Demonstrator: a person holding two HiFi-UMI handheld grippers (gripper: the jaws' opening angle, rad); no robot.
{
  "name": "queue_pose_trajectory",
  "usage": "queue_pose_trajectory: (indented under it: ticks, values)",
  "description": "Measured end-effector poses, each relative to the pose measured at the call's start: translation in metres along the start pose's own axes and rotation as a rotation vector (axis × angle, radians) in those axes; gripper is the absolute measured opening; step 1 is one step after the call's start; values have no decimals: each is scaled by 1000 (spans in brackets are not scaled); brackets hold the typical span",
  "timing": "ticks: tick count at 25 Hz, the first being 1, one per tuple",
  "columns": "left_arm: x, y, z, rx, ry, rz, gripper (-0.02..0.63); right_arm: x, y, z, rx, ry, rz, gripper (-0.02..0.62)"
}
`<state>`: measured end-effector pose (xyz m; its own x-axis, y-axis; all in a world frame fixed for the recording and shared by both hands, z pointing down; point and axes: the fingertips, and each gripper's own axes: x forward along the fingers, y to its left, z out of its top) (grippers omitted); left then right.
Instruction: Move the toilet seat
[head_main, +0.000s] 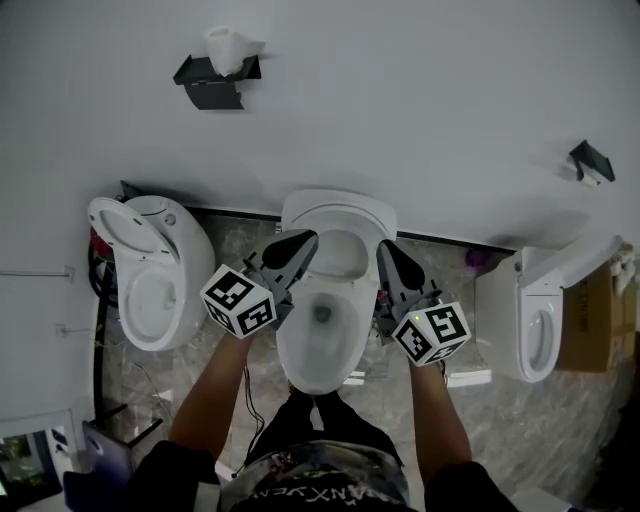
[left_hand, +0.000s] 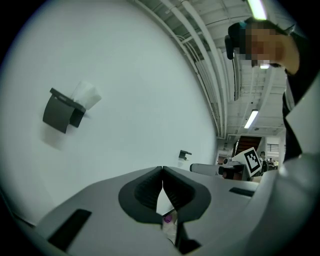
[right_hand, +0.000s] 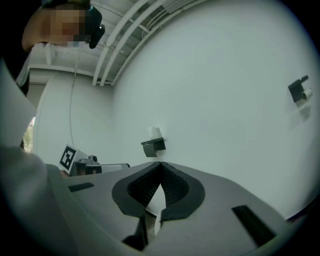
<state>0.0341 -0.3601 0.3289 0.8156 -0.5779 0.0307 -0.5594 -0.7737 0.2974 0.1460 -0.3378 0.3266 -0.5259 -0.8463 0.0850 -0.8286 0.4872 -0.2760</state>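
Forearms (head_main: 205, 400) at 6 o'clock. Left gripper (head_main: 309, 239) at 11 o'clock of the bowl (head_main: 291, 352), right gripper (head_main: 385, 247) at 1; both sets of fingers clenched, nothing pinched. Seat (head_main: 338, 212) tipped up at 12, close to the wall (head_main: 400, 100). Push evenly from both sides, tips level, then ease it to rest without slamming.

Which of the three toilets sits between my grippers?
The middle toilet, straight ahead of the person; the left gripper and right gripper flank it.

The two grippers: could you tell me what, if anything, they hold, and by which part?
Nothing: the left gripper and the right gripper are shut, tips together, empty.
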Motion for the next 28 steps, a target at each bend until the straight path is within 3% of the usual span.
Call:
queue_pose_trajectory:
  ticks: [8, 13, 20, 28]
  values:
    - [-39, -59, 77, 111, -87, -50, 23, -35, 64, 59, -180, -26, 100, 2]
    - [-64, -97, 107, 181, -78, -71, 23, -58, 104, 82, -274, -11, 140, 2]
    - [-82, -127, 121, 252, -59, -85, 23, -72, 137, 108, -351, -62, 151, 2]
    - [-91, -133, 114, 314, -7, -80, 23, -83, 147, 105, -351, -56, 157, 2]
